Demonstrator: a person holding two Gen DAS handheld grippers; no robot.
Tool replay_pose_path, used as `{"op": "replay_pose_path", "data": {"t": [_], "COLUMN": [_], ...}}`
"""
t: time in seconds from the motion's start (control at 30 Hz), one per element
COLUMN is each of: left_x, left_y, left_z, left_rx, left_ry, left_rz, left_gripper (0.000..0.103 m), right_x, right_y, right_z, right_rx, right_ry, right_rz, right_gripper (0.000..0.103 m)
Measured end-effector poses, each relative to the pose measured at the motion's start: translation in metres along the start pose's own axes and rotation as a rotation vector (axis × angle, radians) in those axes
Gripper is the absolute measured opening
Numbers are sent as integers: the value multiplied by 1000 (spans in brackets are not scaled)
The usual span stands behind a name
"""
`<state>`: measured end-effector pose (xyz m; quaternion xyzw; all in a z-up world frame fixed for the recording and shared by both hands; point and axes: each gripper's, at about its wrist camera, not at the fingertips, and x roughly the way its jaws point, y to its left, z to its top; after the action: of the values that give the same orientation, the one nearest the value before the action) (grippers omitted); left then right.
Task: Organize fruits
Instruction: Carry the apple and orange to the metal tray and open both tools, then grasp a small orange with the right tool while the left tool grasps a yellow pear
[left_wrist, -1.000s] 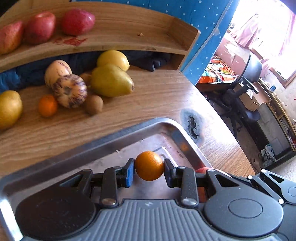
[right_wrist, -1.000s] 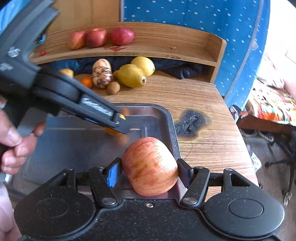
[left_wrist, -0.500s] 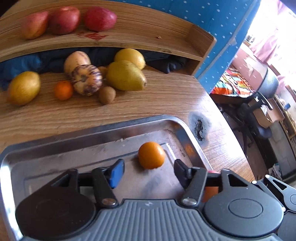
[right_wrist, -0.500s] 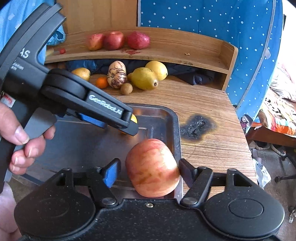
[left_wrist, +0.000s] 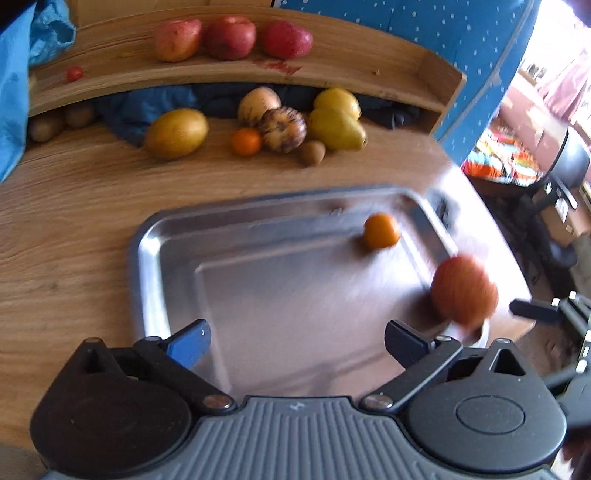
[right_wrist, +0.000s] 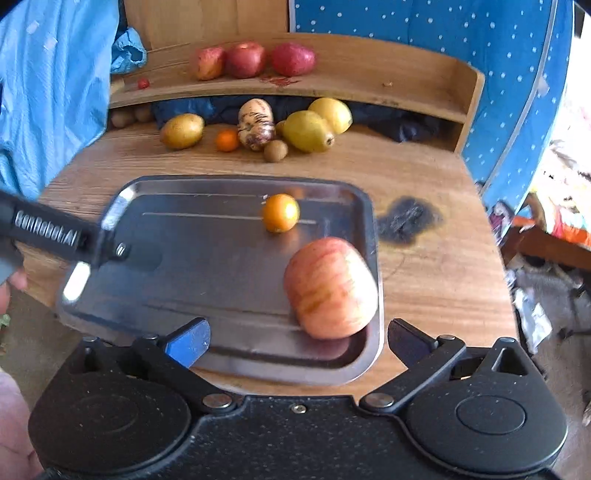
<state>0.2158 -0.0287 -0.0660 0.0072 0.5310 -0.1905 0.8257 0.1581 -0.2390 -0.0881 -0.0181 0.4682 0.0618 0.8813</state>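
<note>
resting on the shallow rectangular steel tray (right_wrist: 122, 195), a small round orange (right_wrist: 280, 213) sits near its far right corner and a red-yellow striped apple (right_wrist: 331, 288) lies by the near right rim. the left gripper (left_wrist: 295, 338) and right gripper (right_wrist: 297, 338) both hover with jaws spread wide, holding nothing. more fruit lies well apart along the back of the wooden table (right_wrist: 424, 177).
</note>
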Motion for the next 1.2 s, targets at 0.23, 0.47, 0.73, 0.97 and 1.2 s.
{"op": "replay_pose_path", "data": {"t": [0.23, 0.47, 0.73, 0.97, 1.2], "left_x": [-16, -22, -22, -21, -5], "left_y": [25, 64, 97, 129, 144], "left_z": [-16, -14, 4, 31, 76], "left_rx": [-10, -93, -123, -127, -76], "left_ry": [75, 112, 143, 113, 49], "left_rz": [36, 148, 232, 234, 217], "left_gripper": [102, 102, 102, 102, 102], "right_x": [-3, -3, 15, 39, 73], "right_y": [22, 49, 69, 91, 109], "right_z": [-1, 12, 43, 77, 98], "right_rx": [-54, -108, -96, -96, -69], "right_ry": [64, 6, -9, -56, -96], "right_rz": [92, 191, 211, 159, -23], "right_gripper": [102, 102, 102, 102, 102]}}
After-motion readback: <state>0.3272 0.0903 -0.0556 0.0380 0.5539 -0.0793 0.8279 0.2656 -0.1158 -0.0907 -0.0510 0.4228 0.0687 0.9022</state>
